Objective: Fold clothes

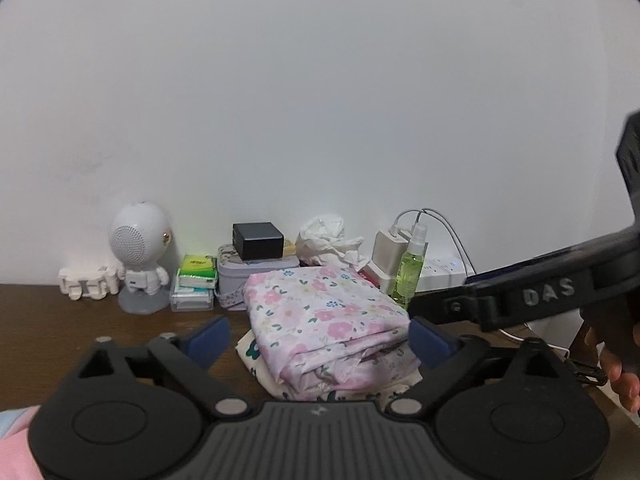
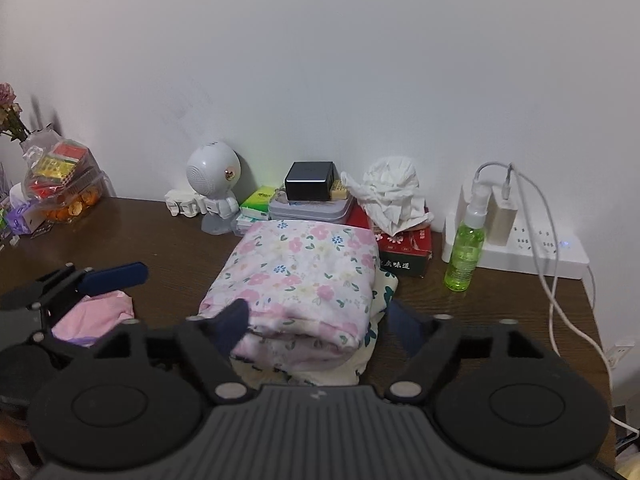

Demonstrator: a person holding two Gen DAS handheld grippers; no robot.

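Brown desk (image 2: 168,256) holds a folded floral garment (image 2: 296,276) stacked atop another. Left gripper (image 1: 316,336) and right gripper (image 2: 316,324) gape empty, framing it.

Dark wooden table (image 2: 168,248) with folded floral clothes (image 2: 304,272), spray bottle (image 2: 466,248), power strip (image 2: 536,250), astronaut figure (image 2: 212,184).

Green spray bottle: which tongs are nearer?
Right. The right tongs are open around the folded clothes, beside the bottle. The left tongs, also open, sit on the far side of the clothes.
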